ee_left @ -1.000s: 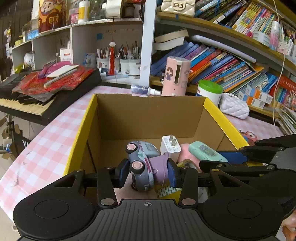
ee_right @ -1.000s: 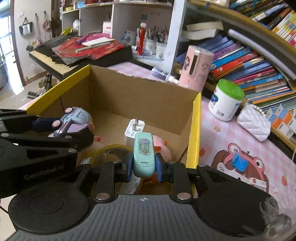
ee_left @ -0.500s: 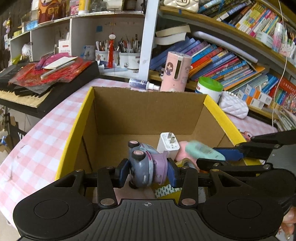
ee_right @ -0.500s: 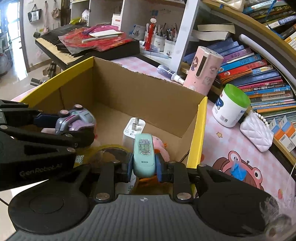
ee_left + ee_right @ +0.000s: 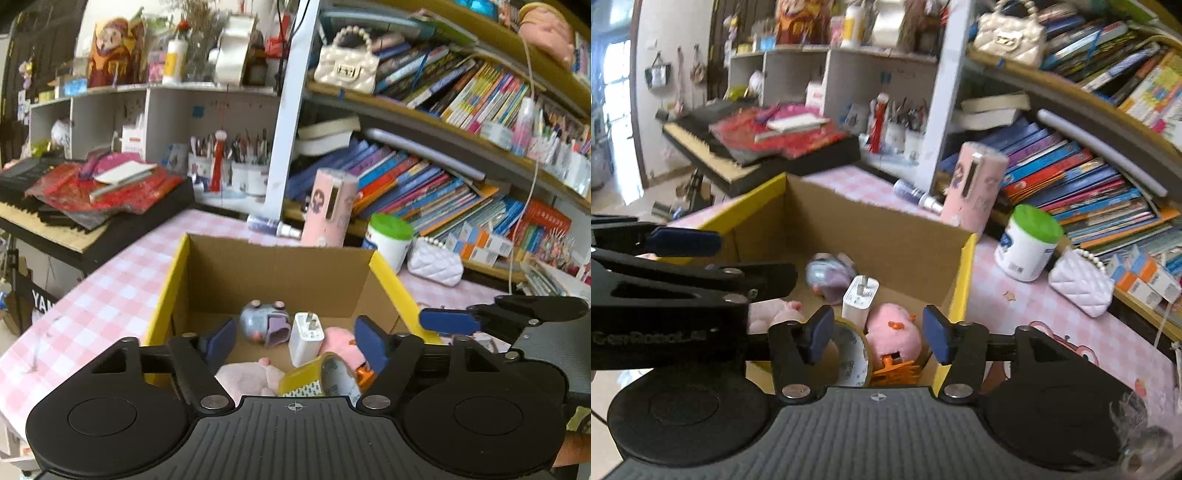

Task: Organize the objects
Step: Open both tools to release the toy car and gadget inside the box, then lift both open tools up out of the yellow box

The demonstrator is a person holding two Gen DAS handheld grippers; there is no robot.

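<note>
both grippers hover above the cardboard box (image 5: 275,266) with yellow-taped edges, which sits on the pink checked counter (image 5: 110,295). the left gripper (image 5: 295,341) has its jaws spread wide and opening, with nothing between the blue pads (image 5: 221,338); they touch nothing. the toy car (image 5: 264,323), blue-grey with a lilac part, lies on the box floor near the back wall, wheels showing, just beside the white charger (image 5: 306,338). the right gripper (image 5: 875,330) also has its jaws parted and opening, released, empty between the pads (image 5: 936,332). the mint green case seen nowhere in either view cannot be placed; it is not between the jaws.

also inside the box: a pink plush toy (image 5: 894,334) with an orange piece below it, a roll of tape (image 5: 849,356) with a yellow outer face leaning against the charger's base, and a pale pink soft toy (image 5: 245,378) at the near left side. in the right wrist view the left gripper's arm crosses the left of the frame above the box rim.

outside the box, on the counter behind and to its right, stand a pink cylinder (image 5: 330,208), a white jar with a green lid (image 5: 388,240) and a white quilted purse (image 5: 436,264).
</note>
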